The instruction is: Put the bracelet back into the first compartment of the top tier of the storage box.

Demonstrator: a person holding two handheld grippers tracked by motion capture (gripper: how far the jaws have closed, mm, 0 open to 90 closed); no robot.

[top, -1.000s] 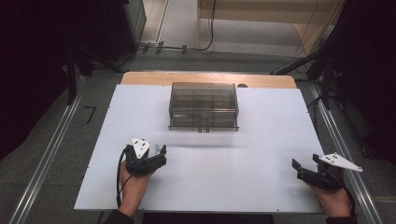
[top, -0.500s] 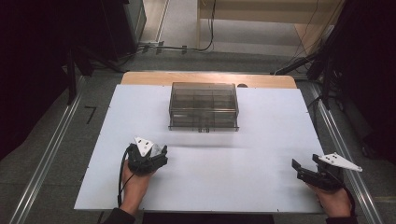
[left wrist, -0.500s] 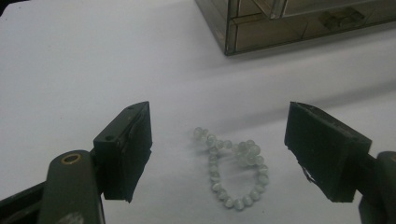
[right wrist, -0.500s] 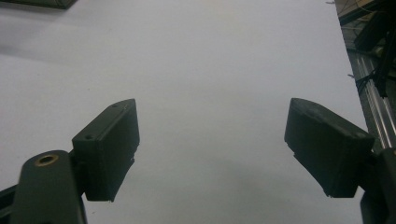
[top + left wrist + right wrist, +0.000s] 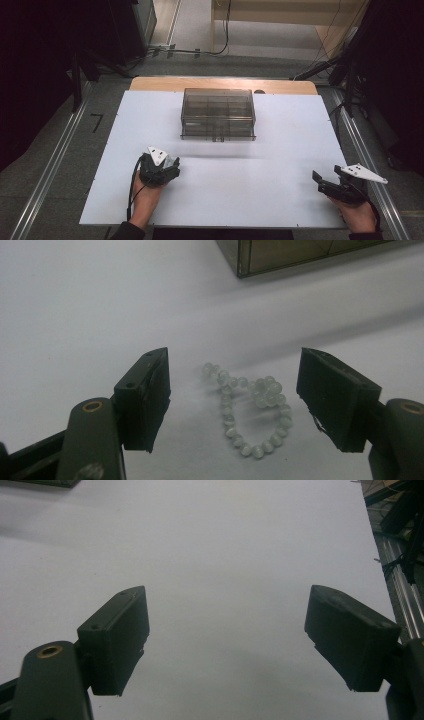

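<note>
A string of pale, milky beads (image 5: 266, 391) lies curled on the white table top, between the jaws of my left gripper (image 5: 235, 385). The jaws have just been closing around it, but the pads stand clear of the beads on both sides, so the gripper is open. In the high view the left gripper (image 5: 170, 165) sits low over the near left of the table. My right gripper (image 5: 320, 182) rests at the near right edge. It is open (image 5: 227, 630) with only bare table between its jaws.
A smoky see-through box with compartments (image 5: 218, 114) stands at the middle back of the white board (image 5: 280, 200). Its near corner (image 5: 280, 252) lies beyond the beads. Metal rails (image 5: 50, 170) and dark floor flank the table.
The left gripper has edged slightly to the right. The right hand has kept still.
</note>
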